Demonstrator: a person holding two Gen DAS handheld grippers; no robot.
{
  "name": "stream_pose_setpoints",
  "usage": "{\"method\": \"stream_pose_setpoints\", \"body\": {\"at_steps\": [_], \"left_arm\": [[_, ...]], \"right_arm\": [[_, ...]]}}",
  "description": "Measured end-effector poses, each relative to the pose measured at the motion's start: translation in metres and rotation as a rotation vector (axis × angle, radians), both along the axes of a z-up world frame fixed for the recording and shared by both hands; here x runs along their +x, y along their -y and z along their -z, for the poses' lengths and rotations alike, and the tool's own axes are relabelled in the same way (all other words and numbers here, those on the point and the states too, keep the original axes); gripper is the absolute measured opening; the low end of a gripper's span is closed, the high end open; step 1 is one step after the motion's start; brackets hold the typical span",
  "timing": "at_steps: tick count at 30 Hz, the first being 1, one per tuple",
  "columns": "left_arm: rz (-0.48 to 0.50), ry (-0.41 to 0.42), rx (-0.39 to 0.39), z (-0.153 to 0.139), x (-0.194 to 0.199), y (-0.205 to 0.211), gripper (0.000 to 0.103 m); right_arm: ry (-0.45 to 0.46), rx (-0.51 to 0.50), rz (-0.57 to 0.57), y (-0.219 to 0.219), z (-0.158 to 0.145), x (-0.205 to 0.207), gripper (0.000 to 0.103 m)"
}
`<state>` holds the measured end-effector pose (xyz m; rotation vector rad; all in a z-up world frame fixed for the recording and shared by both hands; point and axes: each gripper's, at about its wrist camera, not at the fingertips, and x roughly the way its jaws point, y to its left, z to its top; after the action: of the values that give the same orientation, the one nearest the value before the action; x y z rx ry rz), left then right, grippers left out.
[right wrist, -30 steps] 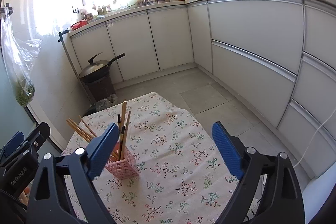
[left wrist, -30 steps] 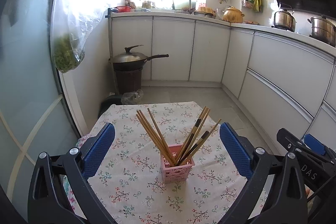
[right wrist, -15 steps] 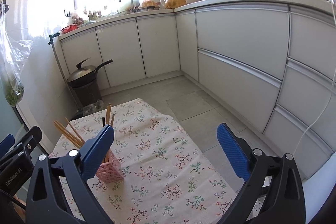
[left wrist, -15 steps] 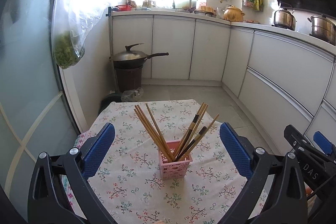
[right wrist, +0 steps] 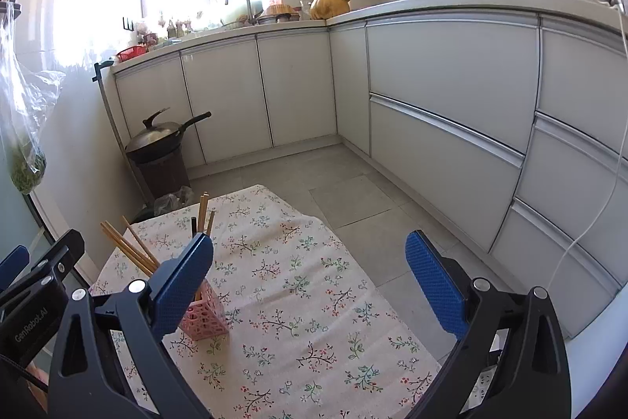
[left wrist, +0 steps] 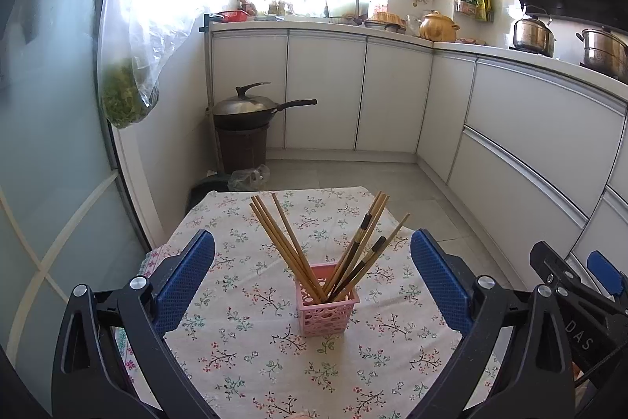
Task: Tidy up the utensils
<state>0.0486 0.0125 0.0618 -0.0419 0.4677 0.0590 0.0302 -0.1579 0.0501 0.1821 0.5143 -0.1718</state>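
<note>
Pink basket (left wrist: 327,299) upright on the floral tabletop (left wrist: 243,352), roughly midway between its left and right edges and well in from the far edge. Wooden chopsticks (left wrist: 282,246) inside, fanned toward the far-left corner, with darker-banded chopsticks (left wrist: 363,250) leaning toward the far-right corner. Left gripper (left wrist: 313,281) above the near edge, blue fingers (left wrist: 184,279) spread wide, empty, one on each side of the basket and touching nothing. Right gripper (right wrist: 310,283) further toward the right edge, fingers (right wrist: 433,281) likewise spread wide and holding nothing; from its camera the same basket (right wrist: 206,315) partly hidden behind the left-hand finger, chopstick tips (right wrist: 129,250) showing above it. Beyond the far edge, grey floor tiles (left wrist: 353,173), a lidded wok (left wrist: 247,107) on a brown bin, white cabinets (left wrist: 396,97), and a clear bag of greens (left wrist: 127,93) hanging at the left.
</note>
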Motion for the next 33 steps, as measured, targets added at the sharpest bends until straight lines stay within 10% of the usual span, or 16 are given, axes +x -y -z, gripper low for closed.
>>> {"method": "stream_pose_setpoints", "body": {"at_steps": [33], "left_arm": [[-0.017,-0.016,0.007,0.0046,0.0047,0.0001,0.096]], "right_arm": [[-0.038,0.025,-0.003,0.0043,0.0086,0.0042,0.096]]}}
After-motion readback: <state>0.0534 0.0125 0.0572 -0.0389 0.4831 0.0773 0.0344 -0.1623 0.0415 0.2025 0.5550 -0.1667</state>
